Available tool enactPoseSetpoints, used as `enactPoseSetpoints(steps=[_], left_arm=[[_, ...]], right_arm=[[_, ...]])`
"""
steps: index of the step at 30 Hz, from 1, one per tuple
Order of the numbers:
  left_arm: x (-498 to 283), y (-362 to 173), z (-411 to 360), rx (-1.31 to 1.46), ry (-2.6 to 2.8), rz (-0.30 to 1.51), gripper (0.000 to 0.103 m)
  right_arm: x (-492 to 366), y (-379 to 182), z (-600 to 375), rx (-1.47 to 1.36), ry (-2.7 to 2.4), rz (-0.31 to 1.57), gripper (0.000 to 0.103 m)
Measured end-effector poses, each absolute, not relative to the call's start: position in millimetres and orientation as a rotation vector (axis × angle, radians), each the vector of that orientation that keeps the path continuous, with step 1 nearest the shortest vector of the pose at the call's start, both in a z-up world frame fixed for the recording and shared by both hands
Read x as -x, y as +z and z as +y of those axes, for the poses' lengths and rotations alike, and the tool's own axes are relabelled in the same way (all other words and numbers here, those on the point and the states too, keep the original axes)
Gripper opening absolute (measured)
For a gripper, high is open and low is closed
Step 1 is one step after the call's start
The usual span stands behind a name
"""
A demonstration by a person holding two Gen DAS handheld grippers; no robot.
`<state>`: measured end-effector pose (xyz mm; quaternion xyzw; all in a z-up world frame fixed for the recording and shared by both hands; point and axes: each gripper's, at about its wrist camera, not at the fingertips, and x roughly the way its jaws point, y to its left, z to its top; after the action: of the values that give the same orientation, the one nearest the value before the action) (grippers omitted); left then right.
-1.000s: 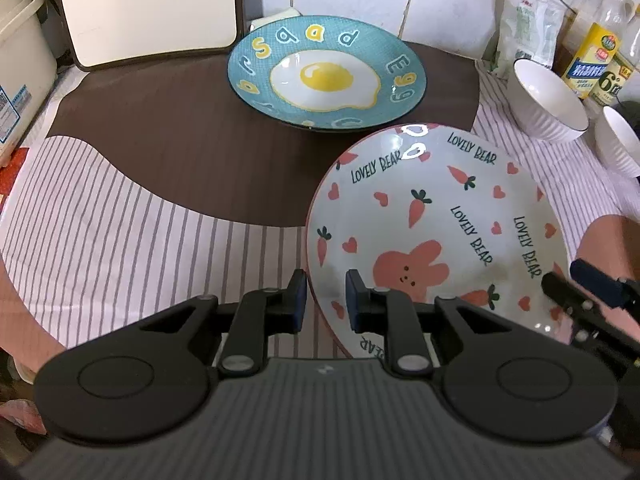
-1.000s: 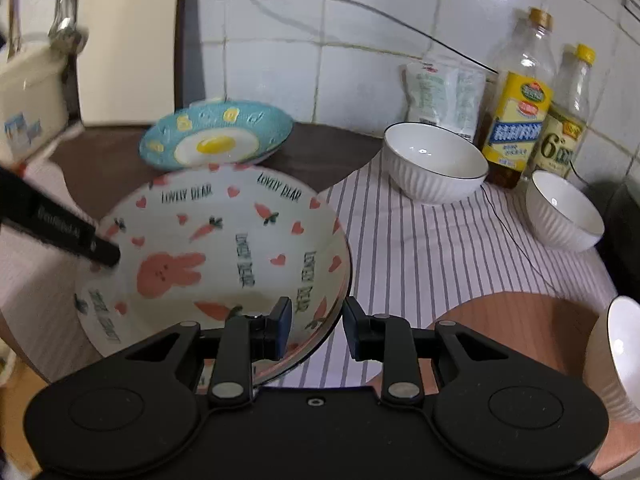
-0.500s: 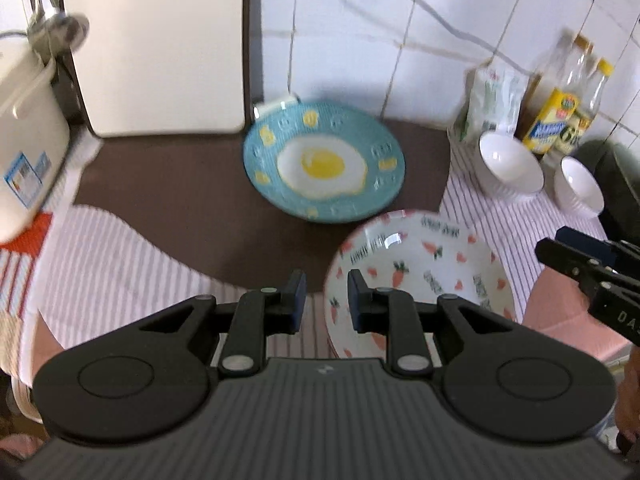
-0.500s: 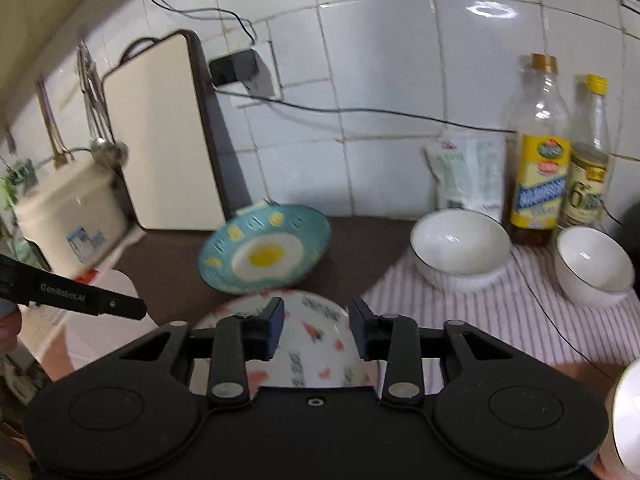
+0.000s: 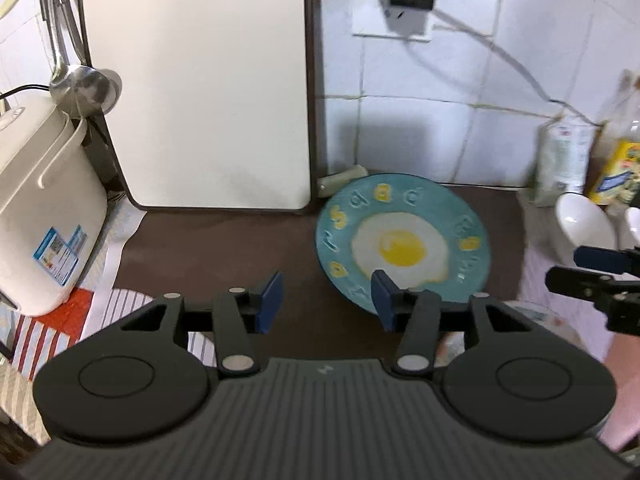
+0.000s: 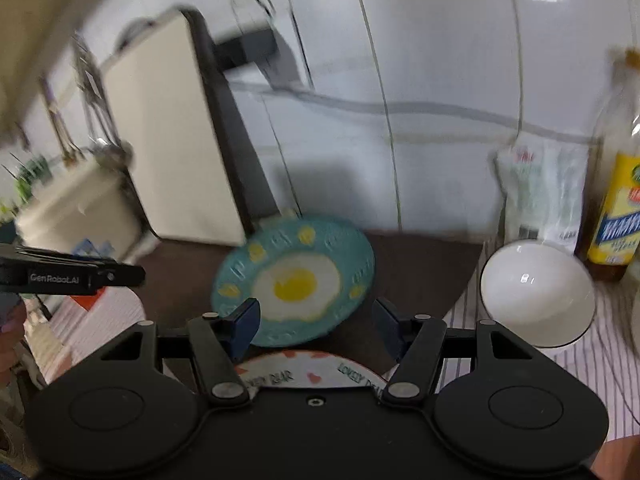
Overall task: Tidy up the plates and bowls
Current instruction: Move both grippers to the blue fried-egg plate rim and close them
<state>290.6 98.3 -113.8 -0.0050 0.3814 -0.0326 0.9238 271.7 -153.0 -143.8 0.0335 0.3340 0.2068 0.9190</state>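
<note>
Plates: the egg plate (image 5: 402,244) sits on the surface by the wall, the bear plate (image 6: 308,374) nearer. Both tongs, left (image 5: 326,300) and right (image 6: 316,326), are opening, empty. Next, probably grasp the egg plate's rim for stacking.

The left gripper (image 5: 326,300) and right gripper (image 6: 316,328) pointed downward, jaws opening, nothing between them.

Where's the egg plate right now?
The egg plate sits on the brown mat near the back wall, just right of the upright white board, with a white bowl off to its right. In the right wrist view the bear plate lies nearer.
</note>
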Motion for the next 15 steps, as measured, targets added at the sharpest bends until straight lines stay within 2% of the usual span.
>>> enactPoseSetpoints(steps=[3,11,15], left_arm=[[-310,-133,103,0.050,-0.065,0.774,0.058],[-350,-178,111,0.115,-0.104,0.806,0.057],[-364,-196,110,0.092,-0.095,0.840,0.057]], right_arm=[[-294,-156,-155,-0.119,0.440,0.757,0.067],[-344,-197,-155,-0.158,0.443,0.881,0.067],[-363,-215,-161,-0.274,0.444,0.922,0.066]])
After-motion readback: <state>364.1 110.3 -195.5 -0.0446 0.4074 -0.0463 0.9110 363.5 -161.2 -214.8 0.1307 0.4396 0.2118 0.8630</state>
